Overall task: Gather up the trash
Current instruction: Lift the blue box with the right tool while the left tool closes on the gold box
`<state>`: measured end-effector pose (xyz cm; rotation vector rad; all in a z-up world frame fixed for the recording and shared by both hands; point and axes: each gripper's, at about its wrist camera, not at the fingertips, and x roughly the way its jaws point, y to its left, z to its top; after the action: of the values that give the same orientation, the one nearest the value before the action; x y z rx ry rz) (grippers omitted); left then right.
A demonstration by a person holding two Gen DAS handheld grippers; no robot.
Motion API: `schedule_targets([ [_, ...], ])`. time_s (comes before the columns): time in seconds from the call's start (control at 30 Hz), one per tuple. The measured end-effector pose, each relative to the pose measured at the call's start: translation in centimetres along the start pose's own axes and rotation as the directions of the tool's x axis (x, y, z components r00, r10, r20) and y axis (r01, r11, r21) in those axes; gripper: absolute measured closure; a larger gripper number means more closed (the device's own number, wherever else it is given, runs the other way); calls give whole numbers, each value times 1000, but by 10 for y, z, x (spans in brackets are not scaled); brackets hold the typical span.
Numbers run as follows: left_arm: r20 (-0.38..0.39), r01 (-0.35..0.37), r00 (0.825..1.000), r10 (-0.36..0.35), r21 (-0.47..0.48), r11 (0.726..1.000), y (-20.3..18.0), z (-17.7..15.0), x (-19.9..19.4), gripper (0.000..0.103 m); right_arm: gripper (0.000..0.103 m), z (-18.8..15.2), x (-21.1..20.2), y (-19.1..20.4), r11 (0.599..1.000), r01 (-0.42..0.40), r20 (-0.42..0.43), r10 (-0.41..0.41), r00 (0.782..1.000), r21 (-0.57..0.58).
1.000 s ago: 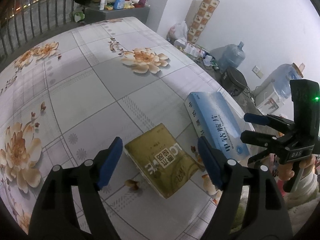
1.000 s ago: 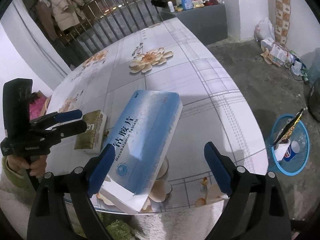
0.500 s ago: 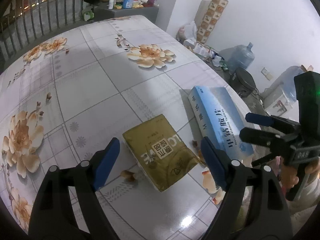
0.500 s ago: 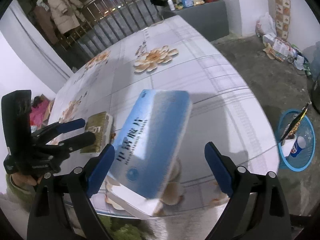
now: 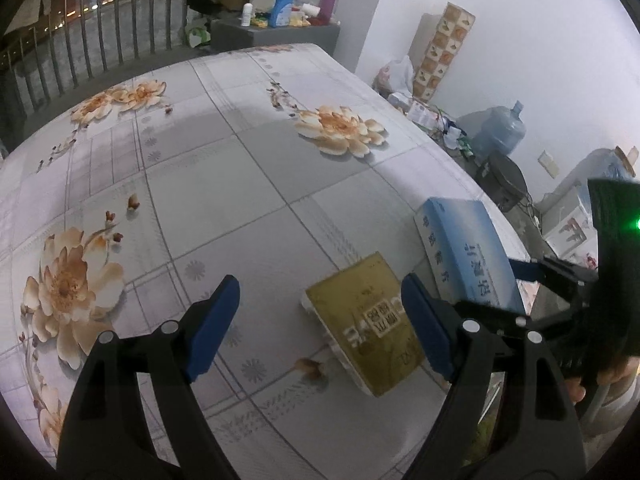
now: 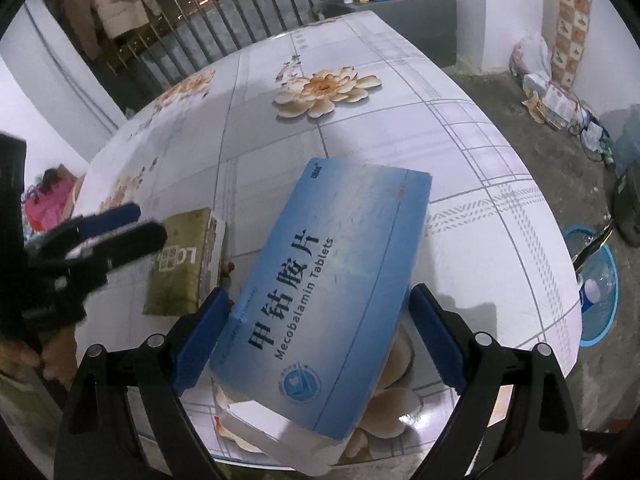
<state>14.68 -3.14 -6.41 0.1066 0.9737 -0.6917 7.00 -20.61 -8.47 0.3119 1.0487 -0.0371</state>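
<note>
A blue medicine box (image 6: 332, 280) lies on the flowered table (image 6: 460, 160), its near end over the front edge. My right gripper (image 6: 320, 334) is open and straddles it, a blue pad close to each long side; no squeeze shows. Left of it sits a smaller gold box (image 6: 180, 264). In the left wrist view my left gripper (image 5: 320, 324) stands open, with the gold box (image 5: 360, 320) low between the fingers, close to the right pad. The blue box (image 5: 468, 256) lies just beyond that pad. The right gripper (image 5: 560, 280) shows at the right edge.
A blue mesh wastebasket (image 6: 596, 292) holding some litter stands on the floor, right of the table. A water jug (image 5: 500, 132) and clutter line the far wall. A metal railing (image 5: 100, 40) runs behind the table. A grey shelf (image 6: 400, 12) holds bottles.
My right gripper has come forward and down, so the blue box now sits between its pads. In the left wrist view the gold box has slid from centre toward the right pad.
</note>
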Motion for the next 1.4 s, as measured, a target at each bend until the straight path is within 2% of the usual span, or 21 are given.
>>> schedule_targets([
  [0.17, 21, 10, 1000, -9, -31, 999, 6, 12, 9, 25, 14, -1, -1, -1, 1000, 7, -8, -8, 1000, -20],
  [0.37, 3, 20, 1000, -20, -68, 998, 14, 24, 30, 52, 14, -6, -2, 3, 996, 32, -18, -33, 999, -83],
  [0.5, -41, 51, 998, -55, -92, 994, 17, 23, 40, 61, 14, -7, -6, -4, 995, 33, -16, -34, 999, -93],
  [0.77, -73, 88, 993, -96, -109, 990, 16, 12, 34, 65, 14, -7, -11, -14, 994, 39, -8, -39, 999, -100],
  [1.4, -91, 130, 986, -141, -115, 985, 14, 0, 20, 65, 14, -6, -14, -23, 993, 50, 2, -50, 999, -105],
])
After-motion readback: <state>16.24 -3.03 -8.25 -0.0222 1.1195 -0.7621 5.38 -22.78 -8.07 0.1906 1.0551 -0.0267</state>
